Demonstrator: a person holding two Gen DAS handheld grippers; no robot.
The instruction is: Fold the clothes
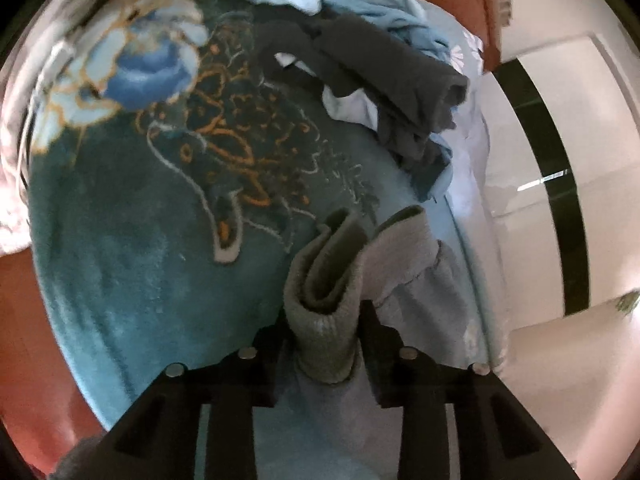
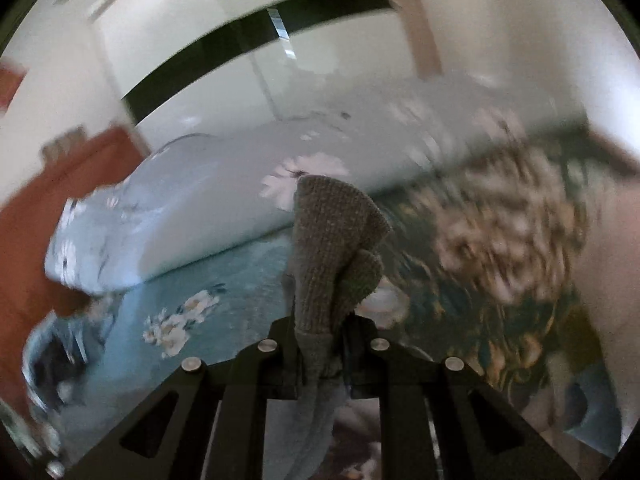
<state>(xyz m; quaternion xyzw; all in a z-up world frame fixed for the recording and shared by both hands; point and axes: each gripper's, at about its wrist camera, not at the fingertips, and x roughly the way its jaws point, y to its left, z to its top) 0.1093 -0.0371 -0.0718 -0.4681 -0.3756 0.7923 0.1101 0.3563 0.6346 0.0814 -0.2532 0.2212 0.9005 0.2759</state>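
The left tongs [image 1: 326,344] pinch a bunched fold of the grey-green knitted garment [image 1: 328,280], and the right tongs [image 2: 320,344] clamp another ribbed edge of it [image 2: 332,240], holding it above the bed's teal floral blanket [image 1: 140,260]. Beyond lie a heap of dark grey and pale blue clothes [image 1: 380,72] and a white flower-print pillow [image 2: 224,200].

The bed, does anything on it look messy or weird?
Yes. A heap of clothes, dark grey and pale blue, lies crumpled and tangled at the far edge of the teal blanket, not folded. Both grippers, left and right, pinch the ribbed hem of a grey sweater, which bunches up.
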